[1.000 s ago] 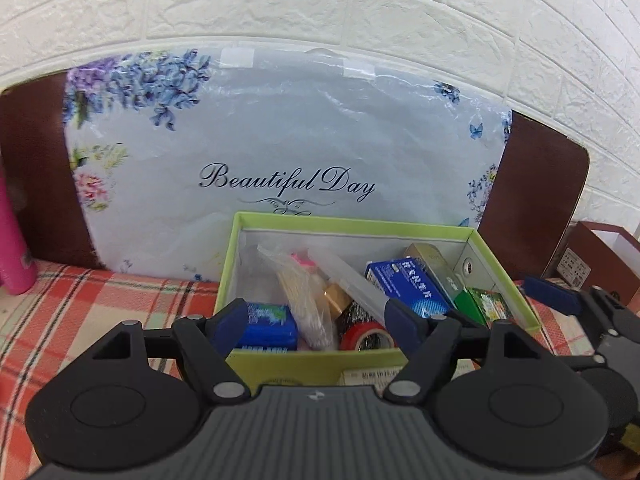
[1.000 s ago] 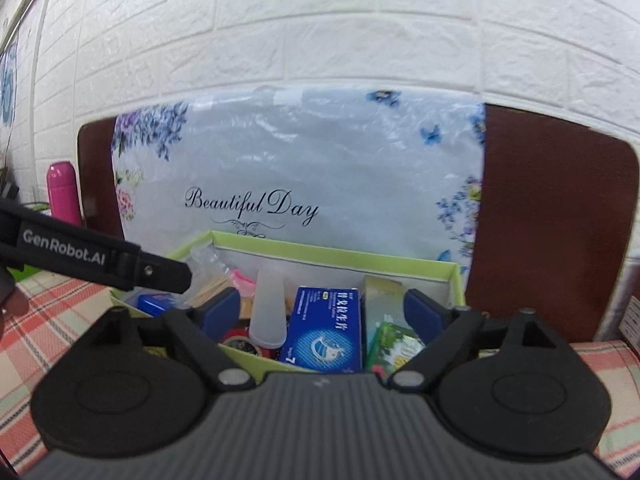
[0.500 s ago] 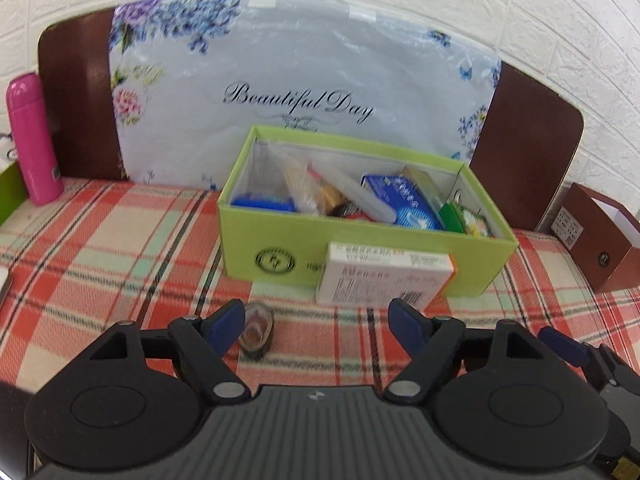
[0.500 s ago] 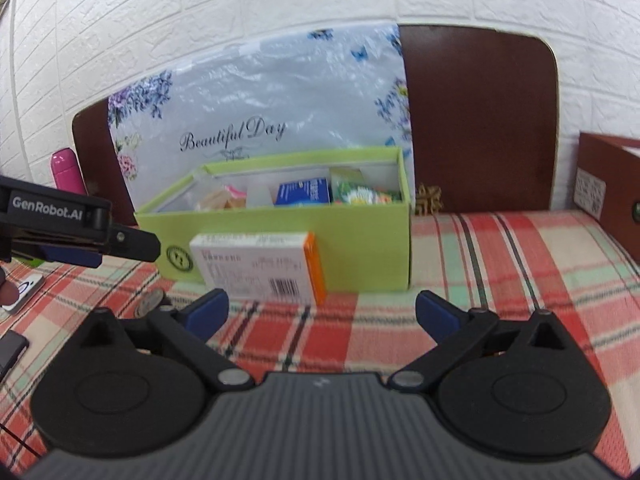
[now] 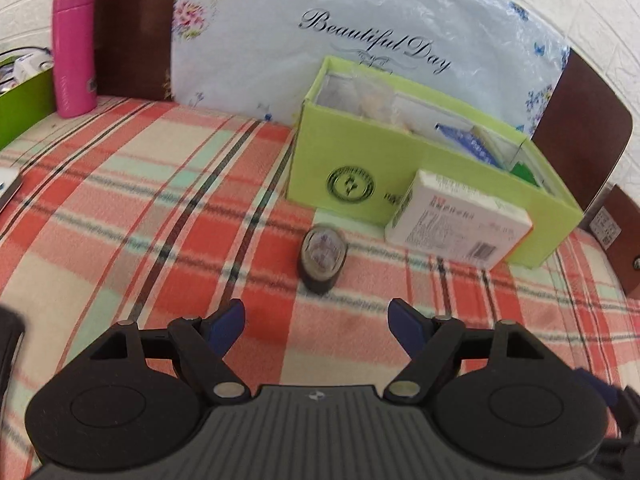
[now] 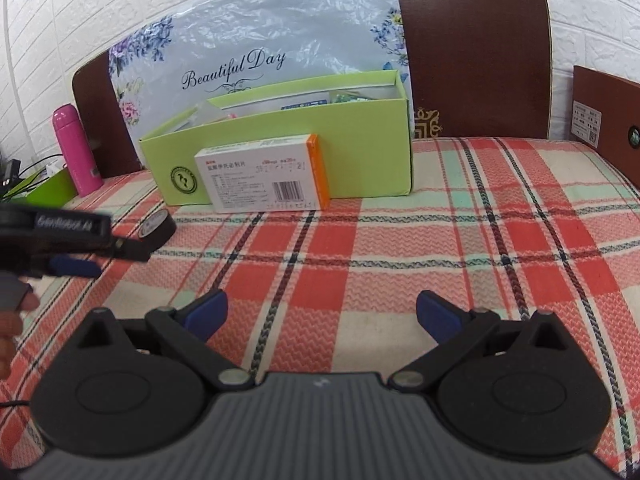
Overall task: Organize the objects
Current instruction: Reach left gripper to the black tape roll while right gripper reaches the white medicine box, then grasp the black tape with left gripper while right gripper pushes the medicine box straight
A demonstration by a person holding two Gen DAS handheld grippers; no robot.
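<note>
A lime green box (image 5: 424,168) (image 6: 360,160) stands on the plaid cloth, holding several small packets. A white medicine carton with an orange end (image 5: 460,224) (image 6: 264,178) leans against its front wall. A black tape roll (image 5: 322,256) (image 6: 160,228) stands on the cloth just left of the carton. My left gripper (image 5: 318,320) is open and empty, a short way in front of the tape roll. My right gripper (image 6: 322,312) is open and empty over bare cloth, well back from the box. The left gripper's body (image 6: 72,236) shows at the left of the right wrist view.
A pink bottle (image 5: 74,46) (image 6: 78,150) and another green box (image 5: 20,100) stand at the far left. A floral "Beautiful Day" bag (image 5: 360,40) leans on a brown board behind. A brown box (image 6: 604,112) is at the far right. A dark device (image 5: 8,184) lies at the left edge.
Both grippers have pulled back from over the green box and dropped toward the cloth. The carton and the tape roll have come into view. Both stayed open.
</note>
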